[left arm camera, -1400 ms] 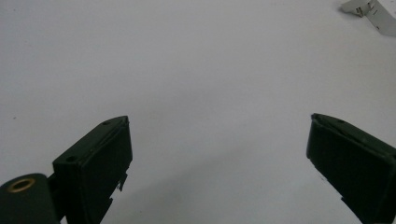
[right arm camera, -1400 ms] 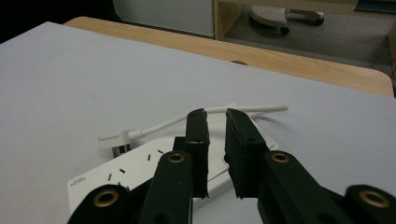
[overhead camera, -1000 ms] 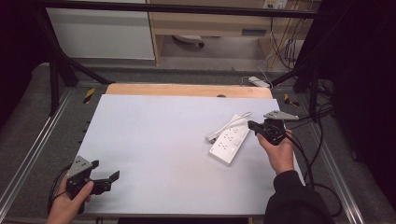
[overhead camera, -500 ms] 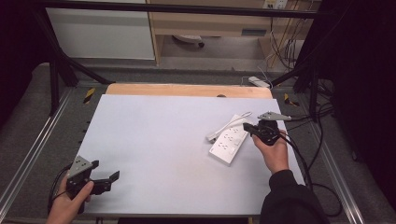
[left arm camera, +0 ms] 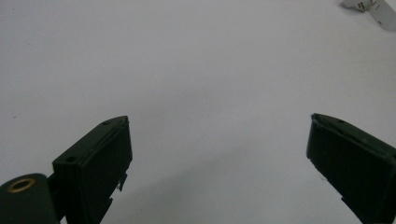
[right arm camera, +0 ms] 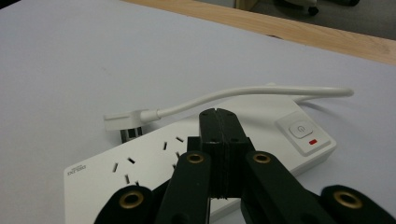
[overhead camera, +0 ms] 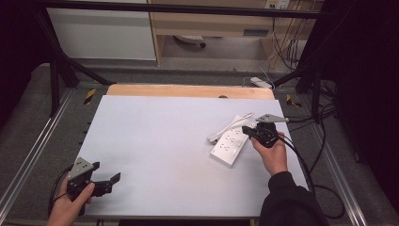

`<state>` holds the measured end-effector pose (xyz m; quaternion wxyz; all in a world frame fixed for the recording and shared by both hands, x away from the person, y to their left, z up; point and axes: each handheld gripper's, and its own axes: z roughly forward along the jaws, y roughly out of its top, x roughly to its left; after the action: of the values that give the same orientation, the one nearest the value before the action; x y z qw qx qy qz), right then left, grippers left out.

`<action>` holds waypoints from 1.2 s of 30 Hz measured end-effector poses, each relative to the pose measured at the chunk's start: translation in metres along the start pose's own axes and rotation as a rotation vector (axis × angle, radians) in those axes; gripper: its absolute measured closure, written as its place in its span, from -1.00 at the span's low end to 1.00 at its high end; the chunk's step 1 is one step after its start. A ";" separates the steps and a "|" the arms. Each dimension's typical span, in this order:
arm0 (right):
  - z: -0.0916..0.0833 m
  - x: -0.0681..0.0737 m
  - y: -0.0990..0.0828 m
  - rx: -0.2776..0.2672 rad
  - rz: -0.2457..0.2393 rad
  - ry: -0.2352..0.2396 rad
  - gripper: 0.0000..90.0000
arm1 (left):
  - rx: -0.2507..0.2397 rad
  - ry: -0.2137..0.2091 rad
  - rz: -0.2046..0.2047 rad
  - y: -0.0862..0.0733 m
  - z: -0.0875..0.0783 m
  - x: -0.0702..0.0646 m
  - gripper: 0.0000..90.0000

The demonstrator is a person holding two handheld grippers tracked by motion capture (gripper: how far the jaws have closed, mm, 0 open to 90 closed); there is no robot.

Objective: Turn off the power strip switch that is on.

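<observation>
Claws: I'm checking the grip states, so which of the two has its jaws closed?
The right claw, over the white power strip, has its jaws pressed together with nothing between. The left claw stands wide open.

White power strip flat on table's right side, sockets up, red-marked switch at far end; short white cord with plug curled beside it.

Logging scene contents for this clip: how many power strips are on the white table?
1. The white power strip lies near the table's right edge, just under the right gripper, its cord and plug beside it.
</observation>
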<state>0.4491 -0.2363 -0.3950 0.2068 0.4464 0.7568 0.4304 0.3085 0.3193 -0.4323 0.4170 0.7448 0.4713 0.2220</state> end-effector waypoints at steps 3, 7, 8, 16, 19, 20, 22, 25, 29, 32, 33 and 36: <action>0.002 0.000 -0.002 0.010 0.001 -0.002 1.00 | 0.002 -0.001 0.001 0.000 0.000 0.000 -0.85; 0.004 0.000 -0.005 0.022 0.008 -0.004 1.00 | 0.002 0.000 0.002 0.000 0.000 0.000 -0.85; 0.005 -0.001 -0.006 0.021 0.005 -0.004 1.00 | 0.002 0.000 0.003 0.000 0.000 0.000 -0.85; 0.008 0.002 -0.013 0.045 0.009 0.006 1.00 | 0.004 0.000 0.003 0.000 0.000 0.000 -0.85; 0.009 0.002 -0.016 0.048 0.008 0.010 1.00 | 0.005 0.001 0.003 0.000 0.000 0.000 -0.85; 0.009 0.002 -0.017 0.047 0.007 0.009 1.00 | 0.006 0.001 0.004 0.000 0.000 0.000 -0.85; 0.009 0.002 -0.018 0.055 0.009 0.012 1.00 | 0.009 0.001 0.005 0.000 0.001 0.000 -0.85; 0.010 0.003 -0.021 0.061 0.007 0.016 1.00 | 0.013 0.003 0.006 -0.001 0.001 0.000 -0.85; 0.011 0.004 -0.025 0.061 0.006 0.021 1.00 | 0.017 0.004 0.006 -0.001 0.001 0.000 -0.85; 0.011 0.006 -0.027 0.062 0.001 0.026 1.00 | 0.032 0.005 0.009 -0.002 0.002 0.000 -0.85; 0.011 0.006 -0.027 0.062 0.002 0.029 1.00 | 0.037 0.007 0.009 -0.002 0.002 0.000 -0.85; 0.011 0.007 -0.028 0.062 0.004 0.030 1.00 | 0.051 0.005 0.003 -0.003 0.003 0.001 -0.84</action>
<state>0.4392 -0.2318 -0.4241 0.1807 0.4477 0.7720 0.4135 0.3097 0.3193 -0.4364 0.3964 0.7554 0.4766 0.2125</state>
